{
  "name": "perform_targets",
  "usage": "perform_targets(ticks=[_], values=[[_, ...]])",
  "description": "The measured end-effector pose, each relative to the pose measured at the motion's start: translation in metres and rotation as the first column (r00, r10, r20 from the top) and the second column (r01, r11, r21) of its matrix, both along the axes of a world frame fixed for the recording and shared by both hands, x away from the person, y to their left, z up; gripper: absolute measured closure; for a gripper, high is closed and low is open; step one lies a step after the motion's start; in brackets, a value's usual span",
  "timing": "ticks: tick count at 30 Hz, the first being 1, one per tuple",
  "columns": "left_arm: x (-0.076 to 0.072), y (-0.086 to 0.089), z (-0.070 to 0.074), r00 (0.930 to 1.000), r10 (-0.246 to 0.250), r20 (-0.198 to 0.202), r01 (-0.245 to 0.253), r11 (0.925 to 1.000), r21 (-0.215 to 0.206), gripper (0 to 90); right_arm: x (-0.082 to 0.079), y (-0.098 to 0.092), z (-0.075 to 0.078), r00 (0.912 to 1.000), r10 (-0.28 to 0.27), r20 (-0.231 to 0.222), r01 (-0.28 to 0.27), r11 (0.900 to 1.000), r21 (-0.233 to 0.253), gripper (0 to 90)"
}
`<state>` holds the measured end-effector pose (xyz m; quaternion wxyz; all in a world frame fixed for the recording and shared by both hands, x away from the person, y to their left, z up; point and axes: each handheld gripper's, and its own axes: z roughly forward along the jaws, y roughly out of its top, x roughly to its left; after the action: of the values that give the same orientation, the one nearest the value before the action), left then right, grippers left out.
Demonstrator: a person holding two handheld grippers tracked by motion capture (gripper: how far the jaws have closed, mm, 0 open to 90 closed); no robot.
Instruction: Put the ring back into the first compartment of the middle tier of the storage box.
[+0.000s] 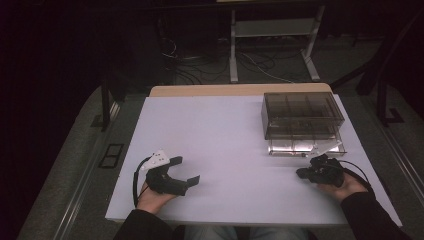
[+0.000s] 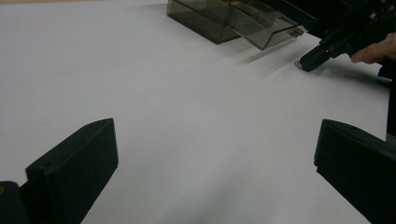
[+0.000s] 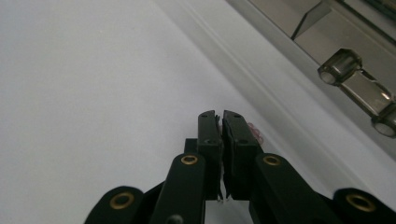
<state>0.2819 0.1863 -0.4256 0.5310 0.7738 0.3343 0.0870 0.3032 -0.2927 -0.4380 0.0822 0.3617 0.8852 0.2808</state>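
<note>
Grippers beside smoked organiser box

Left gripper [image 1: 184, 170] is held wide open, empty, over the surface [image 1: 225, 145]. Right gripper [image 3: 219, 115] is pinched shut, apparently empty. Organiser box [image 1: 303, 116], far right, is judged rigid, light, slippery; its hinged lid edge suits gripping.

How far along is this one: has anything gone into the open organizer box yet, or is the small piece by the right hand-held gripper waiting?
Early stage. Done: the organizer box stands with its lid folded open toward the person; whether anything is inside, I cannot tell. In hand: the right hand-held gripper, jaws closed, tip at a small pinkish item on the table. Left hand-held gripper is open, idle. Left: placing that item.
</note>
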Motion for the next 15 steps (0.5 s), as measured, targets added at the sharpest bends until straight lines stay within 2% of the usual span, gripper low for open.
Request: perform_targets(ticks=[15], values=[[0.0002,0.0,-0.0001,1.0,0.001,-0.001,-0.001,1.0,-0.001,0.0,-0.0006,-0.0033,0.0007,0.9998,-0.008,-0.016,0.008,1.0,0.019,85.4]])
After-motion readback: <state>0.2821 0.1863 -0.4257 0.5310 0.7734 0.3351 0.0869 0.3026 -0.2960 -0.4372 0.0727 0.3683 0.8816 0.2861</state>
